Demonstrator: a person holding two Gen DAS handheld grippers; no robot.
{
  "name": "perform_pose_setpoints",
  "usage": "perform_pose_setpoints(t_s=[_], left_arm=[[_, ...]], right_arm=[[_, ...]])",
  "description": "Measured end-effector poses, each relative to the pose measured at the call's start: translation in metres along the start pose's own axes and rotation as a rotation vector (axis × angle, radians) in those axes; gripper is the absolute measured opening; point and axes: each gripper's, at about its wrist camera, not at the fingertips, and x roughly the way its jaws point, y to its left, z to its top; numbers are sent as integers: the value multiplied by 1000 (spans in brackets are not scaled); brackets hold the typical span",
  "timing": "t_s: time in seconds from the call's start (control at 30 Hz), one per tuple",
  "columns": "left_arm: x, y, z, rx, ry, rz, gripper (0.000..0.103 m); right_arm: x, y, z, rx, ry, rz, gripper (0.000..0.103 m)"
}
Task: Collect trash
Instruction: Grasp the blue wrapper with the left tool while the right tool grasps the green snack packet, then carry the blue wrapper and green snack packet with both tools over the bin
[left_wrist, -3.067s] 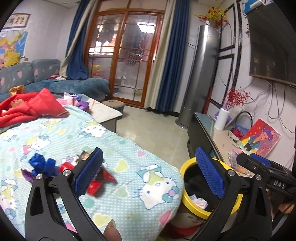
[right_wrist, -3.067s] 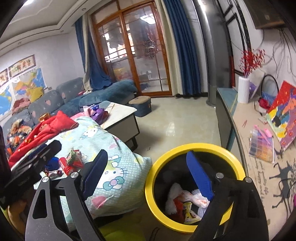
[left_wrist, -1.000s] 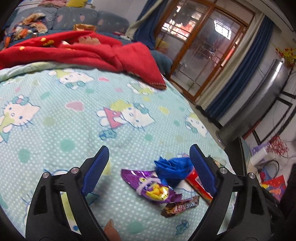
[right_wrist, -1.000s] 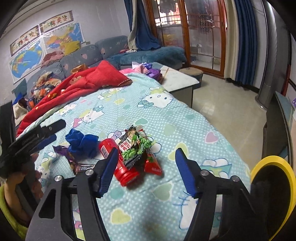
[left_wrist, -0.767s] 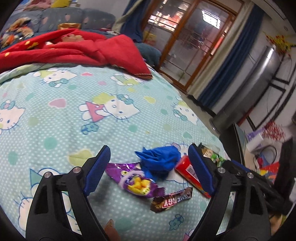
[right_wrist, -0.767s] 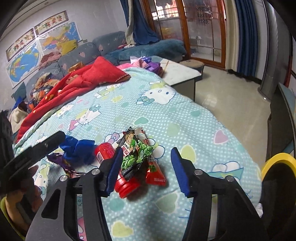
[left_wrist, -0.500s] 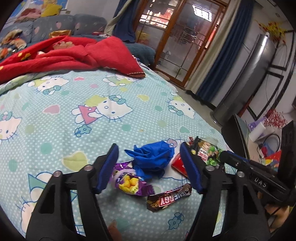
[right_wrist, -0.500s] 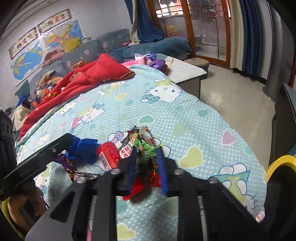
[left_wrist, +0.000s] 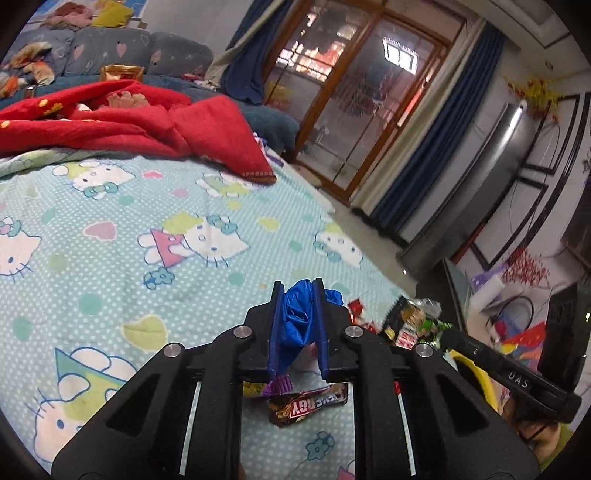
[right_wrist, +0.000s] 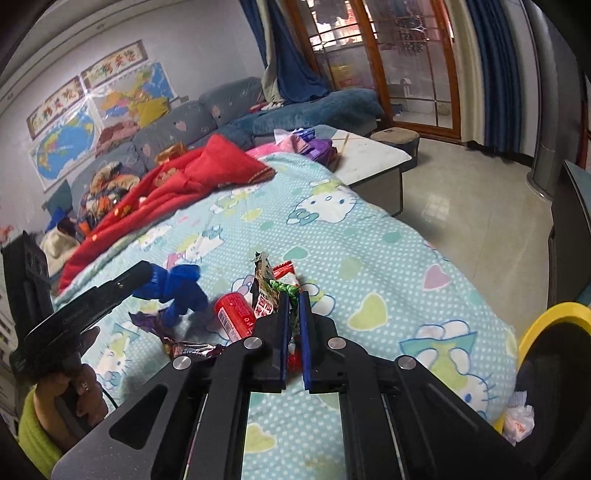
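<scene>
My left gripper (left_wrist: 298, 295) is shut on a crumpled blue plastic bag (left_wrist: 299, 317), just above the Hello Kitty blanket (left_wrist: 155, 236); the bag also shows in the right wrist view (right_wrist: 177, 288). Below it lie a purple snack wrapper (left_wrist: 275, 387) and a brown candy bar wrapper (left_wrist: 306, 406). My right gripper (right_wrist: 294, 301) is shut on a green snack packet (right_wrist: 271, 291). A red can (right_wrist: 236, 312) lies just left of it. The yellow-rimmed trash bin (right_wrist: 546, 314) stands at the bed's right end, with trash inside.
A red blanket (left_wrist: 129, 118) lies bunched at the far side of the bed. A low table (right_wrist: 365, 155) with purple and pink items stands beyond the bed. A dark TV stand (right_wrist: 569, 236) is to the right, tiled floor (right_wrist: 469, 199) between.
Both grippers moved from over the bin to the trash pile on the bed, then closed: the left on the blue bag, the right on the green packet.
</scene>
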Motion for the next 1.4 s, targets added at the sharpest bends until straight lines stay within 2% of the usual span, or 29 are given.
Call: perform_pose_setpoints(t_s=[0.43, 1.0, 1.4], left_arm=[[-26, -12, 13, -24, -71, -62, 7], [-27, -65, -3, 73, -45, -140, 7], [-19, -112, -23, 169, -1, -195, 7]], right_arm=[[-42, -22, -1, 28, -57, -30, 5], [-83, -49, -16, 61, -95, -92, 5], [-114, -92, -27, 126, -129, -204, 5]])
